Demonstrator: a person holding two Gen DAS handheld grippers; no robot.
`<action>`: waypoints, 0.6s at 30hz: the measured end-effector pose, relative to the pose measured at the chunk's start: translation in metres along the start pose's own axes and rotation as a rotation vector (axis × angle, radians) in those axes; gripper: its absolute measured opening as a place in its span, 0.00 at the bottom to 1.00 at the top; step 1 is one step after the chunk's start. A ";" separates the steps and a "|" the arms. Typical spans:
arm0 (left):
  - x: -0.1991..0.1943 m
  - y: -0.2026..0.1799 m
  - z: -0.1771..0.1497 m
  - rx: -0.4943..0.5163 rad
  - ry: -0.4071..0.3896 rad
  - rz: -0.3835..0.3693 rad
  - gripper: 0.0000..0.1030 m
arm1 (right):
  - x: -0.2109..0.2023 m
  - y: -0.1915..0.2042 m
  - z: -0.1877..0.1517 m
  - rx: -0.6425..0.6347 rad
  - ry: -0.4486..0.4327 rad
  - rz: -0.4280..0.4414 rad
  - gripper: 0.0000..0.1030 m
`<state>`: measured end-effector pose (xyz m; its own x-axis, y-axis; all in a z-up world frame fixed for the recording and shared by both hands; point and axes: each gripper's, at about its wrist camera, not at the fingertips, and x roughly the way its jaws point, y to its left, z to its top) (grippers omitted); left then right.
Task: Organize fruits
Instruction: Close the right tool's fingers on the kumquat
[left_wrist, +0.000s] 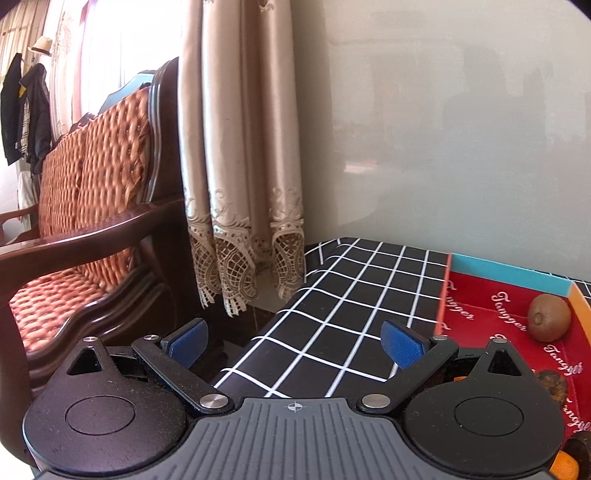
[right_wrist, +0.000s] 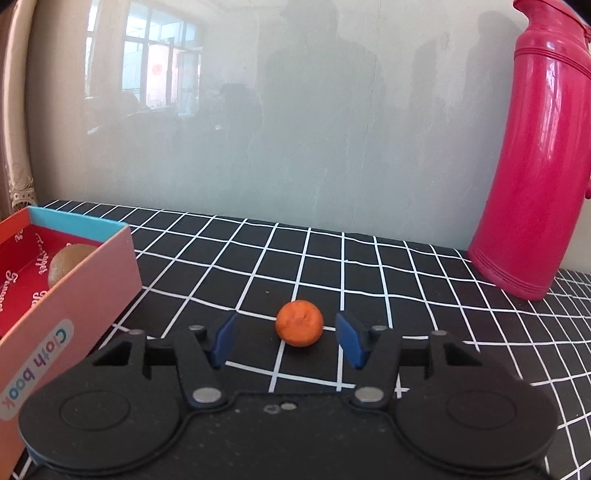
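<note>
While seen from the left wrist: left gripper spread wide over the checked tablecloth, holding nothing.
Only here: wooden sofa, lace-hemmed curtain, kiwi whole inside the box.
Right wrist: right gripper partly open around the mandarin, pads clear of it.
Mandarin: small, round, dimpled orange peel, resting on the cloth.
Only here: pink thermos, "Cloth book" label.
</note>
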<state>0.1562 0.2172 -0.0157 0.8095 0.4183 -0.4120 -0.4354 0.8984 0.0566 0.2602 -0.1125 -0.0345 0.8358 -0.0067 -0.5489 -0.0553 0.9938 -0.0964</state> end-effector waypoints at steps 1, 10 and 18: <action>0.001 0.002 0.000 -0.004 0.001 0.004 0.96 | 0.001 0.000 0.000 0.002 0.010 -0.002 0.52; 0.008 0.016 -0.001 -0.014 0.016 0.018 0.97 | 0.016 -0.010 0.005 0.058 0.059 0.008 0.34; 0.007 0.016 0.000 -0.016 0.019 0.014 0.97 | 0.010 -0.007 0.003 0.052 0.043 -0.009 0.28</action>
<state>0.1551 0.2345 -0.0178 0.7955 0.4281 -0.4288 -0.4531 0.8902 0.0482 0.2708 -0.1196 -0.0370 0.8120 -0.0197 -0.5833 -0.0179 0.9981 -0.0587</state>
